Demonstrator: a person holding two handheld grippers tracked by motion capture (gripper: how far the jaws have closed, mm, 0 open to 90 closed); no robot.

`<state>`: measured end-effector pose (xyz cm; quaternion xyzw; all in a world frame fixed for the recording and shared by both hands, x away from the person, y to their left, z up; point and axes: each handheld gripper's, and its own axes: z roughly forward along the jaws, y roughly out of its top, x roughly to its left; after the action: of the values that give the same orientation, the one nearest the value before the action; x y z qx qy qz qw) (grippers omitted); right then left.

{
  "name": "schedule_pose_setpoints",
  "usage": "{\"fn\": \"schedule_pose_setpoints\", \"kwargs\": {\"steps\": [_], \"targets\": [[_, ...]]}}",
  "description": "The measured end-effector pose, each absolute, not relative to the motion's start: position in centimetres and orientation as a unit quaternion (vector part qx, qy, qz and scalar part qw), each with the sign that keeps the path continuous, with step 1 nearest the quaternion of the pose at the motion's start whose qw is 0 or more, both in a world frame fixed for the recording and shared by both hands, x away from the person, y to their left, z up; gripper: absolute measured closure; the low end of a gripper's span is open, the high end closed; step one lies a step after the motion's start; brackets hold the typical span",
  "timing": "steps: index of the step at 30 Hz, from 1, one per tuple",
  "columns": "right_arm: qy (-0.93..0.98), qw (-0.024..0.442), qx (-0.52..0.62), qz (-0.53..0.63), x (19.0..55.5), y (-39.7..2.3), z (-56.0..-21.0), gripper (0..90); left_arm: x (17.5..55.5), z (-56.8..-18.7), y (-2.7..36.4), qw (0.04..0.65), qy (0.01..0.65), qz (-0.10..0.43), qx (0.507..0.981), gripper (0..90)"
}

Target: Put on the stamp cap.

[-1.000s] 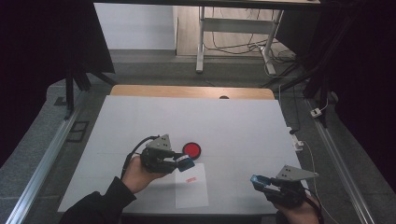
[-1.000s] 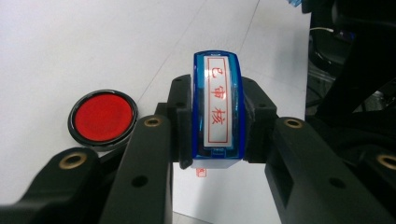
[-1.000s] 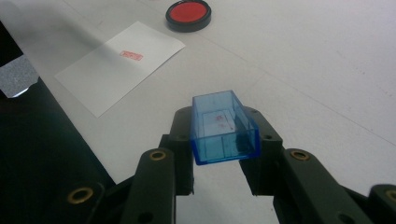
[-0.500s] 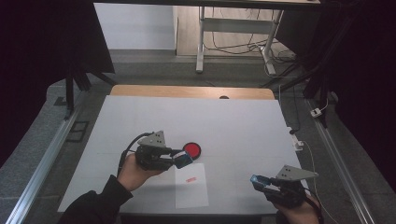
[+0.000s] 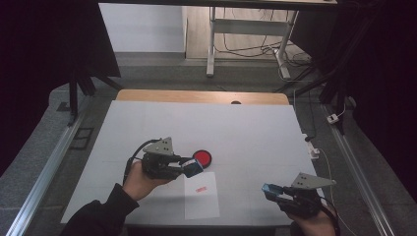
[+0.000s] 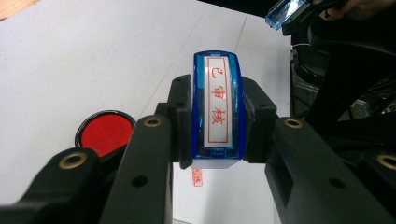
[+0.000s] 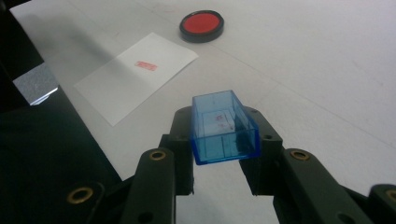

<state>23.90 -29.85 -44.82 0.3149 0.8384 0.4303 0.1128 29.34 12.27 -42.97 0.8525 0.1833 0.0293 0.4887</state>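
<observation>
**Stamp mark on paper; cap not yet back on**

Left claw (image 5: 193, 167) pinches a blue translucent plastic rectangular stamp (image 6: 218, 109) by its two long sides. Its white face with red characters points toward the claw's own camera. In the high view the stamp hangs just above the white surface (image 5: 246, 132), between the round black ink pad with red centre (image 5: 202, 157) and the white paper sheet (image 5: 201, 195).

Right claw (image 7: 223, 140) is pressed onto a blue translucent plastic box-shaped stamp cap (image 7: 223, 126), its open end facing away from the claw. It sits near the front right edge of the surface, well apart from the stamp.

Done, judging from the layout:
- One small red rectangular imprint (image 5: 200, 189) is on the upper part of the paper.
- Stamp is lifted clear of the sheet.
- Cap is off and held separately.

Left to do, as I read it:
- Bring stamp and cap together and close the cap over the face.
- Set the closed stamp down.

Whether another imprint is intended cannot be told. The ink pad lies open, just beside the paper's far corner.
</observation>
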Motion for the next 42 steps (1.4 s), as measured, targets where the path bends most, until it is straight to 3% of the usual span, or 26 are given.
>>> {"fn": "schedule_pose_setpoints", "kwargs": {"steps": [42], "targets": [[0.866,0.022,0.169,0.470,27.2,-22.1,-43.8,67.9,29.4,-43.1,11.9,0.494,0.161,0.017,0.855,69.7]]}}
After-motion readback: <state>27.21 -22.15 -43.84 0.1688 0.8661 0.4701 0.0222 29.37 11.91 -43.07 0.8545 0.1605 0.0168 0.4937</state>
